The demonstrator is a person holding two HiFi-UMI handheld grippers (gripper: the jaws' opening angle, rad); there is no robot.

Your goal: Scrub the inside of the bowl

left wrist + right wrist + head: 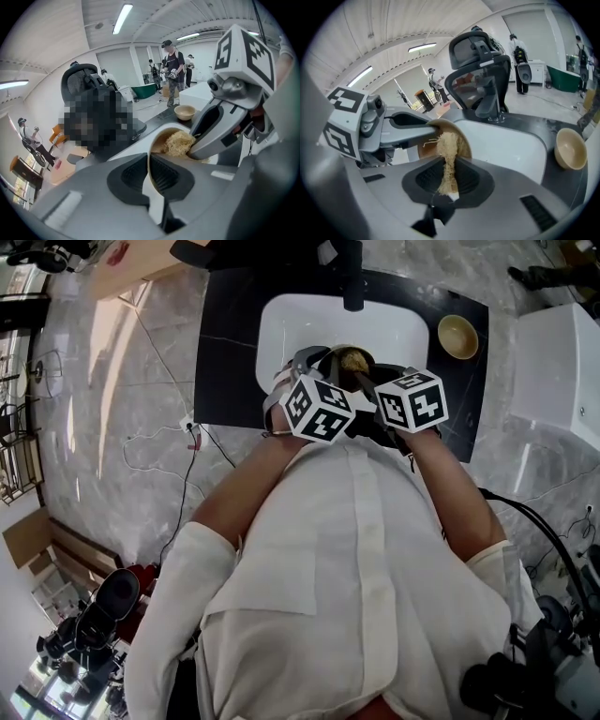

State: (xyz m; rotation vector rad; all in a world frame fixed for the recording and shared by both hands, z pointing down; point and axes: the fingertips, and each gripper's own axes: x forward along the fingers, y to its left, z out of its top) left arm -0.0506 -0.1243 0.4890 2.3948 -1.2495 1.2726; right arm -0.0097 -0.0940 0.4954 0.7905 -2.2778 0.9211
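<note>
L: left gripper (149, 161) pinches rim of tan round bowl (158, 140), tilted over white sink (394, 334) | R: right gripper (449, 164) clamps straw-coloured fibre scrubber (449, 150), pressed inside bowl | risk: thin rim grip, so hard scrubbing could twist bowl loose

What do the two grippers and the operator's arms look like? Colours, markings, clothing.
The left gripper and the right gripper both have light grey moulded bodies, with dark ribbed pads set into the jaws. Each carries a white cube printed with black square markers: left cube, right cube. The person wears a white shirt whose short sleeves leave the forearms bare.
</note>
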